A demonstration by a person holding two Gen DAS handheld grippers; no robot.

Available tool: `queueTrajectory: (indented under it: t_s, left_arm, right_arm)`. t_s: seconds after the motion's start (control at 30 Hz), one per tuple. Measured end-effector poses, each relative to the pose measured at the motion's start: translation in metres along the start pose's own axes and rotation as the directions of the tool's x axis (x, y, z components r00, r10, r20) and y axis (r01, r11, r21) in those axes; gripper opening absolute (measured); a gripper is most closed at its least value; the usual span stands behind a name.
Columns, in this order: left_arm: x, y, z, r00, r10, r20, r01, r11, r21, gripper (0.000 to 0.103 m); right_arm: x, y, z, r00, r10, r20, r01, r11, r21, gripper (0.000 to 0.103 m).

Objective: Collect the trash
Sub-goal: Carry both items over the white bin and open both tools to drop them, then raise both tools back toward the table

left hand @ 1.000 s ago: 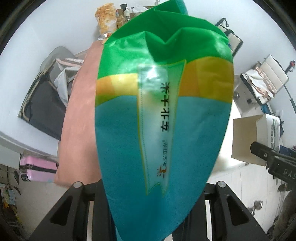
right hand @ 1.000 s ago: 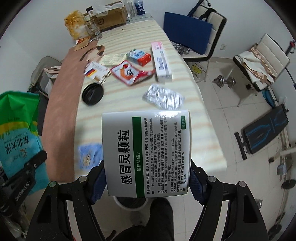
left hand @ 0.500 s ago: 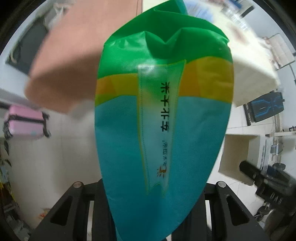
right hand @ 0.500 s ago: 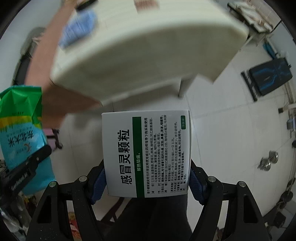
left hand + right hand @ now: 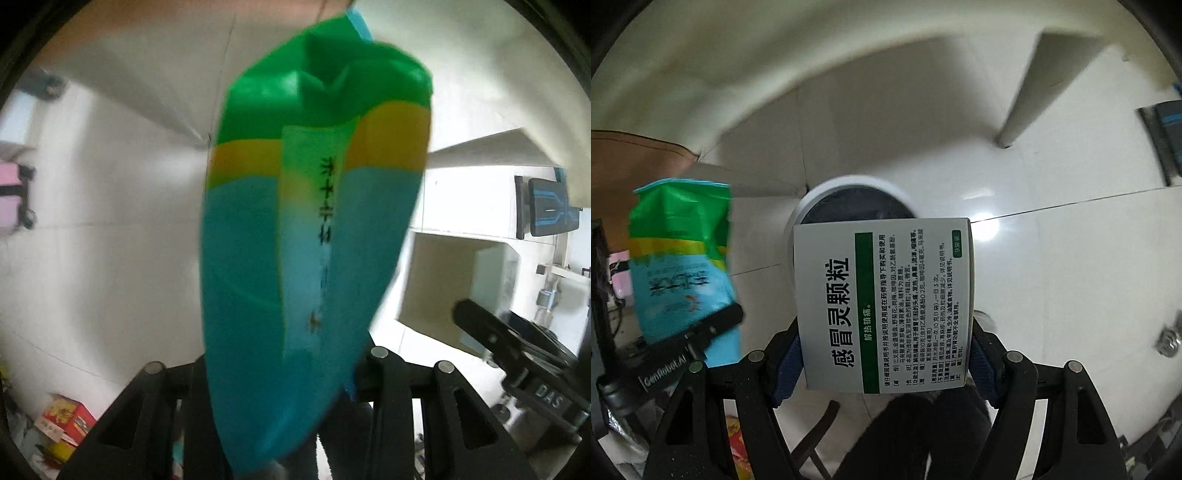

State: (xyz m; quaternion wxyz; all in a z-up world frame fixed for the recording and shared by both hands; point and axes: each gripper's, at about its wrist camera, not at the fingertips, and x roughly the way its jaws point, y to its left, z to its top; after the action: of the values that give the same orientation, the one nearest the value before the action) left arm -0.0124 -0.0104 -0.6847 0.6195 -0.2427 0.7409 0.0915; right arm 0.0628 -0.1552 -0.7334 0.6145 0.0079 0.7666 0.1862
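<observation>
Trash: white medicine box (image 5: 882, 306) clamped in right tongs (image 5: 886, 354) above round white bin (image 5: 849, 192); left tongs (image 5: 280, 384) opening around green-blue plastic bag (image 5: 314, 236).

Both grippers point steeply down. Left gripper (image 5: 291, 373) jaws opening, bag (image 5: 314, 229) between them. Right gripper (image 5: 886, 343) jaws wide, clamped on box (image 5: 882, 306).

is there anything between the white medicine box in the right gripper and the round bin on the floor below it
Nothing visible. The white medicine box hangs in the right gripper over the white-rimmed round bin, whose dark opening shows unblocked.
</observation>
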Motion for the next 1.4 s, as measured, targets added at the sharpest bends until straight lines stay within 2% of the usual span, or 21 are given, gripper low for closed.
queueTrajectory:
  t_s: [0.03,0.1,0.17,0.23,0.27,0.3,0.43,0.47,0.63,0.73,0.97,1.13,1.4]
  left_arm:
    - [0.009,0.002,0.002,1.000,-0.008,-0.012,0.008,1.000,0.000,0.040]
    - [0.027,0.002,0.005,0.999,-0.037,-0.038,0.036,0.999,-0.011,0.058]
    - [0.035,-0.001,0.004,0.999,-0.042,-0.032,0.041,0.999,-0.024,0.072]
    - [0.035,-0.003,0.002,1.000,-0.028,-0.013,0.027,0.999,-0.033,0.083]
    - [0.033,0.012,0.008,1.000,-0.013,-0.003,0.013,0.999,-0.033,0.095]
    - [0.030,0.011,0.008,1.000,0.007,0.009,-0.007,0.999,-0.035,0.102]
    - [0.013,0.027,0.004,0.990,0.117,0.078,-0.115,0.993,-0.029,0.102]
    - [0.006,0.046,0.007,0.986,0.135,0.094,-0.133,0.991,-0.025,0.102]
    - [-0.016,0.062,0.000,0.964,0.222,0.146,-0.222,0.975,-0.016,0.102]
    - [-0.029,0.073,-0.001,0.960,0.228,0.161,-0.225,0.974,-0.035,0.102]
    - [-0.089,0.069,-0.030,0.953,0.230,0.196,-0.219,0.973,-0.079,0.102]
    - [-0.137,0.061,-0.056,0.951,0.225,0.210,-0.210,0.973,-0.092,0.102]
    - [-0.226,0.043,-0.107,0.953,0.183,0.240,-0.167,0.982,-0.088,0.102]
  right_arm:
    - [0.012,-0.003,0.003,1.000,0.015,-0.013,-0.015,1.000,-0.002,0.079]
    - [0.033,-0.011,0.004,0.999,0.031,-0.036,-0.031,1.000,-0.004,0.093]
    - [0.042,-0.018,0.003,0.999,0.022,-0.040,-0.022,1.000,-0.005,0.101]
    - [0.045,-0.025,-0.001,0.999,-0.006,-0.033,0.005,1.000,-0.007,0.102]
    - [0.044,-0.029,-0.005,0.999,-0.022,-0.031,0.022,1.000,-0.005,0.102]
    - [0.042,-0.031,-0.005,0.999,-0.036,-0.023,0.036,0.999,-0.005,0.103]
    - [0.046,-0.025,-0.009,0.988,-0.150,0.022,0.151,0.986,-0.065,0.103]
    - [0.044,-0.021,-0.012,0.983,-0.179,0.028,0.181,0.980,-0.082,0.103]
    - [0.028,0.001,-0.018,0.965,-0.255,0.065,0.261,0.959,-0.113,0.103]
    - [0.011,0.009,-0.024,0.960,-0.266,0.081,0.274,0.955,-0.116,0.103]
    - [-0.049,0.031,-0.042,0.956,-0.267,0.124,0.280,0.953,-0.112,0.103]
    - [-0.113,0.055,-0.068,0.951,-0.260,0.169,0.283,0.951,-0.128,0.103]
    - [-0.223,0.090,-0.117,0.956,-0.212,0.205,0.243,0.959,-0.143,0.103]
